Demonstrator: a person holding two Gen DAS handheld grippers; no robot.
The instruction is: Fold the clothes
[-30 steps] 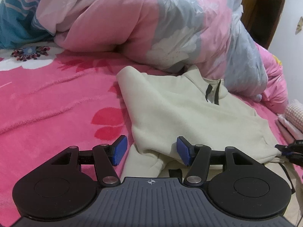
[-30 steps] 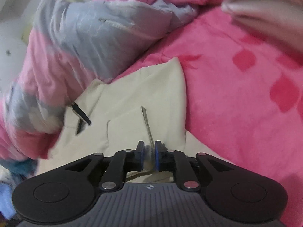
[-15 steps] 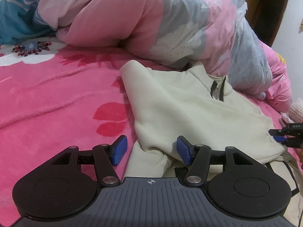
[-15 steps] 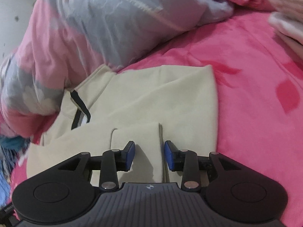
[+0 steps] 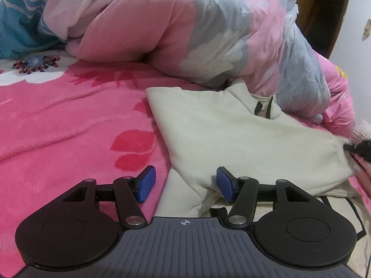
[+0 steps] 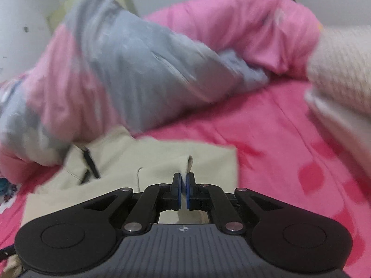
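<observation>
While the cream fleece pullover (image 5: pixel 234 139) lies partly folded on the pink plush blanket (image 5: pixel 69 127) | right gripper (image 6: pixel 183 191) pinches its folded edge | left gripper (image 5: pixel 184 186) gapes empty over its near corner | soft, limp, light: grip hems, corners.

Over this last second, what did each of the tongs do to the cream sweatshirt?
The right tongs, shut a second ago and open half a second ago, have closed again on a fold of the cream sweatshirt. The left tongs stayed open over its near edge. The sweatshirt remains on the pink blanket.
</observation>
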